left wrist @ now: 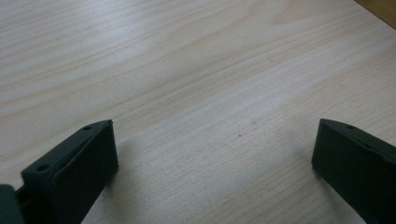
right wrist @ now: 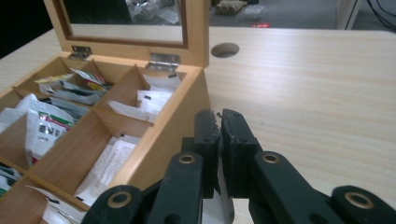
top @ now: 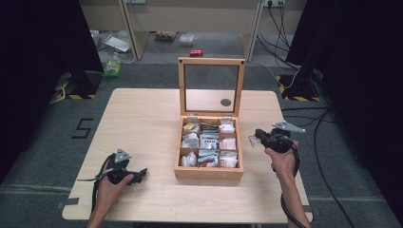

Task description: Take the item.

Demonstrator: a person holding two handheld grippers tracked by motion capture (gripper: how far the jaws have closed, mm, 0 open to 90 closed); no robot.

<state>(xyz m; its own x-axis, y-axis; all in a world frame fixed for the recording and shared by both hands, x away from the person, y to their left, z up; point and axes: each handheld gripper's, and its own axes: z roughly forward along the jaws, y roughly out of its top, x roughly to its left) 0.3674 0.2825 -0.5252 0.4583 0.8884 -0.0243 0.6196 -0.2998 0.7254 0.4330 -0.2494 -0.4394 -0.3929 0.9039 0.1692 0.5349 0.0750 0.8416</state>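
- Just right of the wooden box [top: 209,172], above the tabletop [top: 142,118], a white sachet [top: 254,140] sits pinched in the right gripper [right wrist: 219,116]; in the right gripper view its fingers [right wrist: 238,140] press flat together on the thin packet, whose white edge shows between them.
- The box stands at the middle of the tabletop, its glass-paned lid [top: 211,85] raised upright at the far side. Its compartments hold more white and printed sachets [top: 209,142].
- The right hand [top: 281,159] holds its gripper level with the box's right wall, near it but apart.
- At the near left, the left gripper [top: 140,175] rests low over bare wood, well apart from the box; in the left gripper view its fingers [left wrist: 79,168] stand wide apart with nothing between them.
- A round hole [top: 225,102] shows in the tabletop behind the lid.
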